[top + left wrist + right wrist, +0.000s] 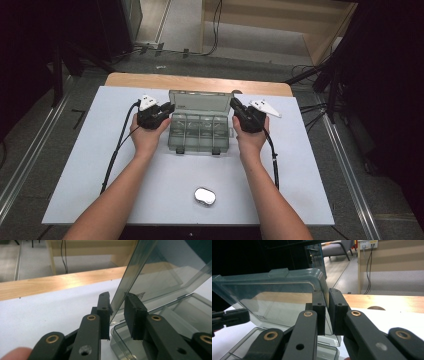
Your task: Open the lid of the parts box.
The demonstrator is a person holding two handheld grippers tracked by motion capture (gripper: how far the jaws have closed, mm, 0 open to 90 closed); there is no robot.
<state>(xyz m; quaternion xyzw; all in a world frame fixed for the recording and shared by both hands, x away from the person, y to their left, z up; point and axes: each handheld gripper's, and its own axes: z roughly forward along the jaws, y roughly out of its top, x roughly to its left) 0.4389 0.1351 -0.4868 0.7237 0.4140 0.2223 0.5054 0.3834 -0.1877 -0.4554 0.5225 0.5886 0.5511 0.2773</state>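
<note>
Two tools (169,109) (234,105) grip one box lid (200,101).

Compartments of the smoky plastic box (200,131) on the worktop (300,165) are too small to read for contents. A small silvery object (204,196) nearer the person than the box stays unidentifiable. Both forearms are cropped at the frame's bottom edge.
</note>
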